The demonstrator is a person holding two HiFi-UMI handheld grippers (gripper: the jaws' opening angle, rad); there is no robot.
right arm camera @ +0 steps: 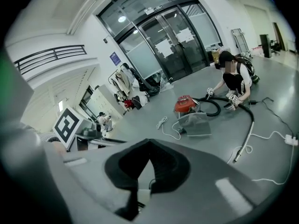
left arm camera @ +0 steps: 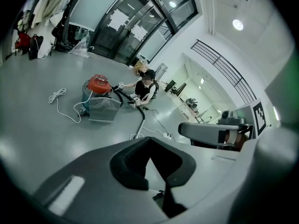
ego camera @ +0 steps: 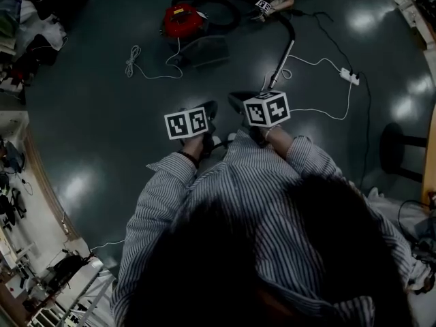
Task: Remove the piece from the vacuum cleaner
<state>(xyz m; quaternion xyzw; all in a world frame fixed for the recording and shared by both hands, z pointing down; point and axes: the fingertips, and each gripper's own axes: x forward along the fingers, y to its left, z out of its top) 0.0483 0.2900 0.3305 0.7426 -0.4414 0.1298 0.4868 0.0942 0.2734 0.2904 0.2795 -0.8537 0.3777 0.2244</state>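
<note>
The left gripper (ego camera: 206, 111) and the right gripper (ego camera: 240, 103) are both closed with nothing between their jaws, held side by side over the floor. The red vacuum cleaner (ego camera: 182, 20) sits well apart ahead of them. Its wand (ego camera: 283, 58) and a white cable (ego camera: 320, 63) lie between. Another person (right arm camera: 233, 83) crouches at its hose (right arm camera: 218, 108).
</note>
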